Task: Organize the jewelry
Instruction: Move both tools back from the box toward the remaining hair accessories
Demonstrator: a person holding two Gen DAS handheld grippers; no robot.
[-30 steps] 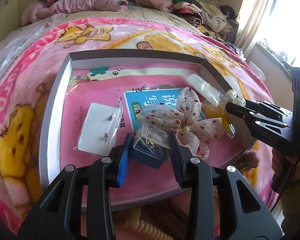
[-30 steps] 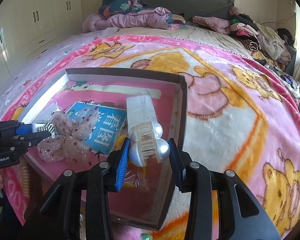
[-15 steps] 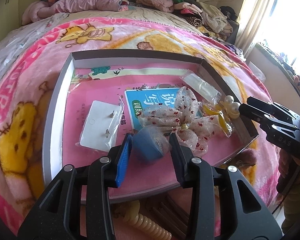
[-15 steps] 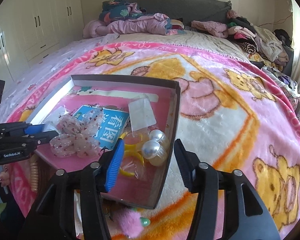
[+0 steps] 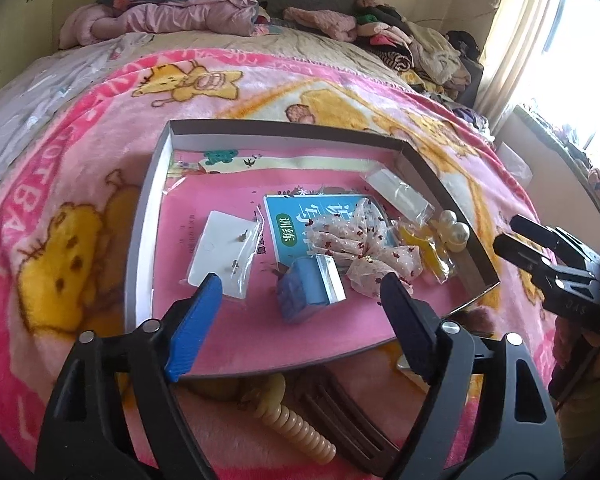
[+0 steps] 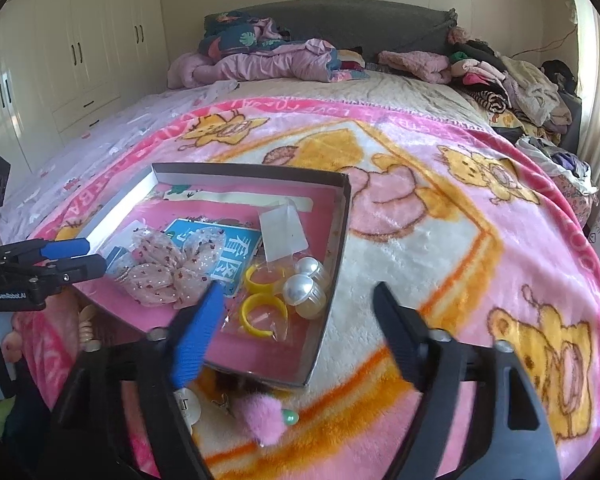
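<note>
1. The small blue box (image 5: 310, 286), held a second ago by the left gripper (image 5: 300, 292), now lies tipped in the tray (image 5: 140, 240) beside the lace bow (image 5: 360, 244); those jaws are opening, clear of it.
2. The pearl clip (image 6: 306, 280), released likewise, rests in the tray's corner by the yellow rings (image 6: 262, 300); the right gripper (image 6: 300, 312) jaws are opening, empty.
3. Both pieces look stowed; a comb (image 5: 296, 424) and pink pompom (image 6: 260, 416) wait outside.
4. The tray sits on a pink cartoon blanket (image 6: 440, 240) on a bed, clothes piled behind.

Both wrist views look down, close, at one tray (image 5: 148, 216).
</note>
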